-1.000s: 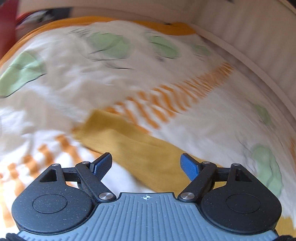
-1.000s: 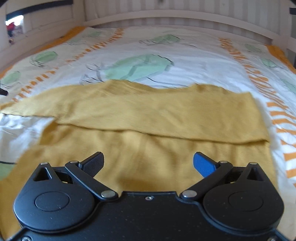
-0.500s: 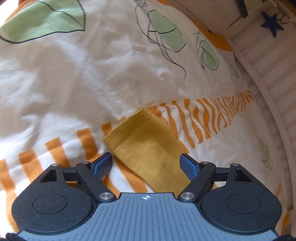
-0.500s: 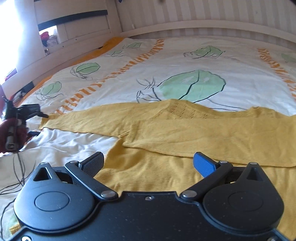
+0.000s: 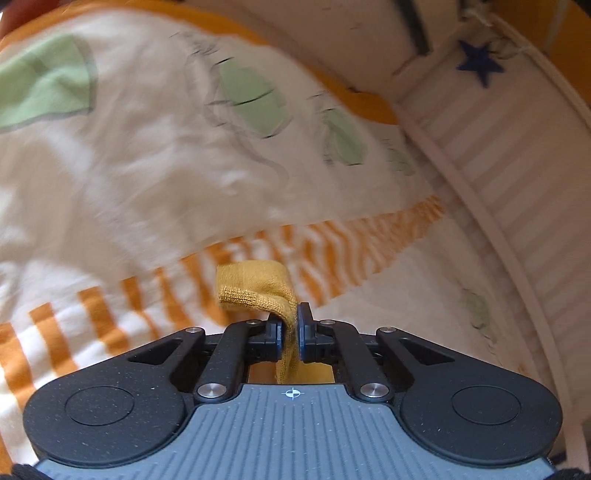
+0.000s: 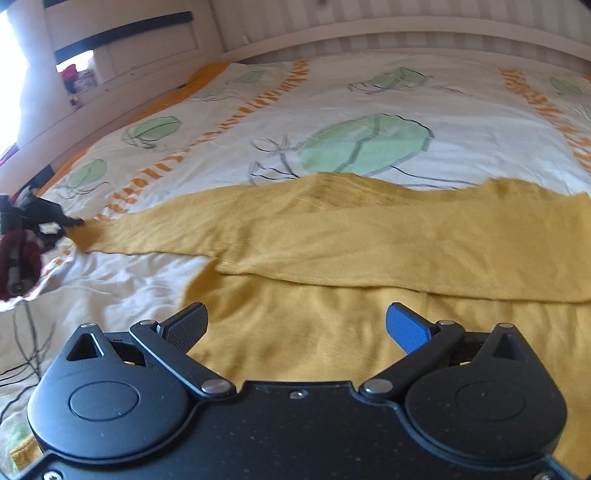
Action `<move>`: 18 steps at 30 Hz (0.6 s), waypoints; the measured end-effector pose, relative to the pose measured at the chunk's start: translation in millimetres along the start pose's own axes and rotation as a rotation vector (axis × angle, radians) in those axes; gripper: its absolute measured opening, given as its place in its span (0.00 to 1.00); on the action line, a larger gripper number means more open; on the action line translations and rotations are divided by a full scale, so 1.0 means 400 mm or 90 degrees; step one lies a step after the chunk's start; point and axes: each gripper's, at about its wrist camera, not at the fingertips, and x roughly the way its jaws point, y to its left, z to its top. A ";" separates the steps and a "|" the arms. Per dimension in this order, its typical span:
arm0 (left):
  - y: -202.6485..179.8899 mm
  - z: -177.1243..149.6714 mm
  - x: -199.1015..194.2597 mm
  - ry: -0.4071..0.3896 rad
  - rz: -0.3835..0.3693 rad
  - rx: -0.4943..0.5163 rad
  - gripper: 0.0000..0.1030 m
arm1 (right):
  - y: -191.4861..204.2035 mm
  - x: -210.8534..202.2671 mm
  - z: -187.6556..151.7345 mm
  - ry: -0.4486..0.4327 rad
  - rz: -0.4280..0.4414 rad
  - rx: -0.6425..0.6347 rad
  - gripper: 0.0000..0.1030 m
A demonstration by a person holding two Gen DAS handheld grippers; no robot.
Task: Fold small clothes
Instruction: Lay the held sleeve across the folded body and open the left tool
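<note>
Item, left gripper (image 5: 290, 325): we hold it angled down over the bed (image 5: 147, 177), jaws pinching the sleeve cuff (image 5: 255, 288) of the yellow sweater (image 6: 369, 236).
Item, right gripper (image 6: 295, 325): we hover it above the sweater's body, jaws spread.
Open bedspread lies beyond the sweater up to the bed rail (image 6: 369, 35).

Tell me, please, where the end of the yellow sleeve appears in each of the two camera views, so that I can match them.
Left wrist view: the sleeve end sits at lower centre, pinched in the shut left gripper.
Right wrist view: it lies at the far left edge, where the left gripper holds it; the right gripper is open.
Shared landmark: the orange striped band on the bed cover beside the sleeve end.
</note>
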 end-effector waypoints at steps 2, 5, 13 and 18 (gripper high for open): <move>-0.064 -0.011 -0.029 -0.009 -0.021 0.040 0.06 | -0.028 -0.006 -0.004 0.006 -0.022 0.002 0.99; -0.171 -0.037 -0.062 -0.013 -0.048 0.109 0.06 | -0.068 -0.017 -0.007 0.016 -0.058 -0.012 0.99; -0.456 -0.129 -0.106 0.009 -0.135 0.234 0.06 | -0.163 -0.051 -0.010 0.004 -0.087 -0.024 0.99; -0.611 -0.228 -0.116 0.024 -0.183 0.306 0.06 | -0.214 -0.058 -0.010 -0.004 -0.077 0.042 0.99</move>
